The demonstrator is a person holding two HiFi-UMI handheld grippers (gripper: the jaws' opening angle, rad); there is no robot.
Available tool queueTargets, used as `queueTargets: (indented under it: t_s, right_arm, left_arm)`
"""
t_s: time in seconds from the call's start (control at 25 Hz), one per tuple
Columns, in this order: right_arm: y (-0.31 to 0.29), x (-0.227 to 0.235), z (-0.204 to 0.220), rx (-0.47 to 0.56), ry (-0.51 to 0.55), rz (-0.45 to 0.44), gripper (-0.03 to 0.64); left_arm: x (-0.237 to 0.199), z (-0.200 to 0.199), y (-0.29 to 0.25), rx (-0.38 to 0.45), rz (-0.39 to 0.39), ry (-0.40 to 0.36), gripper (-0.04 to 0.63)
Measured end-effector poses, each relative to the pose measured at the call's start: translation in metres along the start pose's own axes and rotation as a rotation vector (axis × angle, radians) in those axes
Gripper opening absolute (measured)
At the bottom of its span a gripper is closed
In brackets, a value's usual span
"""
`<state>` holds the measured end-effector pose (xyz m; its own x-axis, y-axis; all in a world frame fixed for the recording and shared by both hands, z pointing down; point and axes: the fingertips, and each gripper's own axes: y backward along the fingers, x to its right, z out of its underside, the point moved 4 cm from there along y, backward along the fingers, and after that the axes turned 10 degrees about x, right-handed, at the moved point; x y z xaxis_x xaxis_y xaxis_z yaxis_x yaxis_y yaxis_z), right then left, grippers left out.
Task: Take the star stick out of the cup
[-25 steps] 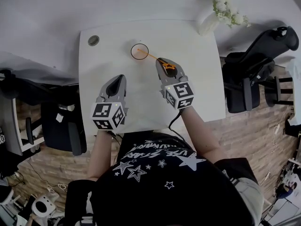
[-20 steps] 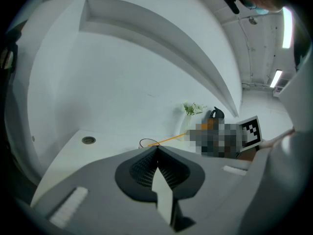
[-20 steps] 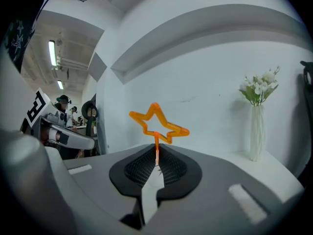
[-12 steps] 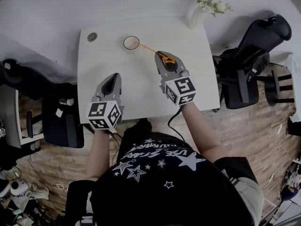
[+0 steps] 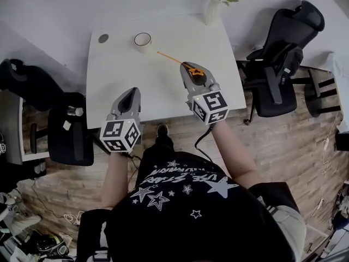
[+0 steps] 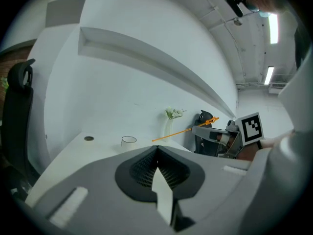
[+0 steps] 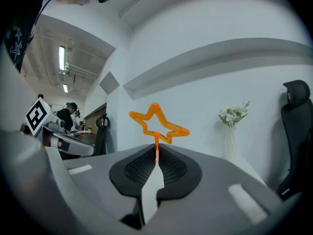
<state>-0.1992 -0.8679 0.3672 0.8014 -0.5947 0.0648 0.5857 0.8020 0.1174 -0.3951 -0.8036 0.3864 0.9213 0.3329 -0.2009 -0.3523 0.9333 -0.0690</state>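
Observation:
The clear cup (image 5: 142,39) stands upright near the back of the white table (image 5: 109,86). The orange star stick (image 5: 173,58) hangs in the air to the right of the cup, its thin far end free of the rim. My right gripper (image 5: 191,70) is shut on the stick just below the star (image 7: 157,121), which stands up beyond the jaws. The left gripper view shows the cup (image 6: 129,140) and the stick (image 6: 181,132) slanting up to the right gripper (image 6: 211,130). My left gripper (image 5: 131,96) is shut and holds nothing, over the table's front left.
A white vase of flowers (image 5: 216,1) stands at the table's back right corner. A round grommet (image 5: 103,38) sits at the back left. Black office chairs stand right (image 5: 278,59) and left (image 5: 65,135) of the table, on a wooden floor.
The stick's end was in the cup a second ago and is now out of it and to its right. Both grippers have drawn back toward the table's front edge.

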Motion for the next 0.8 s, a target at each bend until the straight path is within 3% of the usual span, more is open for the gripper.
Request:
queueTargets:
  t_s: [0.8]
  right_arm:
    - [0.172,-0.034,0.008,-0.049,-0.023,-0.004,0.034]
  left_arm:
    - [0.108,0.044,0.128,0.005,-0.007,-0.019,0.003]
